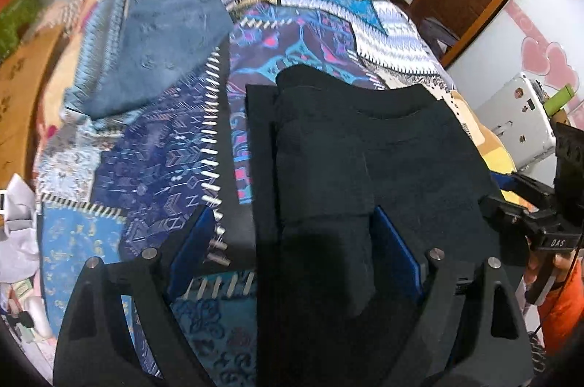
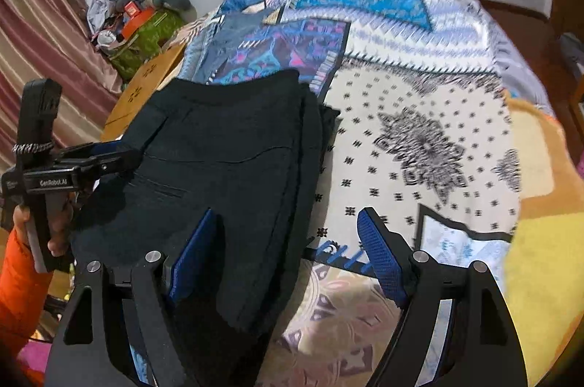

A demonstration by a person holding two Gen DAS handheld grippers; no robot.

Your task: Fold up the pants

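Black pants (image 1: pixel 365 146) lie folded on a patterned bedspread (image 1: pixel 157 168); they also show in the right wrist view (image 2: pixel 226 146). My left gripper (image 1: pixel 295 233) is open, its blue pads either side of the pants' near left edge, fabric between them. My right gripper (image 2: pixel 288 241) is open, its left pad over the pants' near right edge, its right pad over the bedspread (image 2: pixel 419 138). The right gripper shows at the right edge of the left wrist view (image 1: pixel 547 226); the left gripper shows at the left of the right wrist view (image 2: pixel 54 175).
A folded blue denim garment (image 1: pixel 164 43) lies on the bed beyond the pants to the left. Cluttered bags and clothes (image 2: pixel 142 22) stand by a pink curtain (image 2: pixel 43 33). A wooden board (image 1: pixel 22 95) edges the bed's left side. A white machine (image 1: pixel 522 120) stands right.
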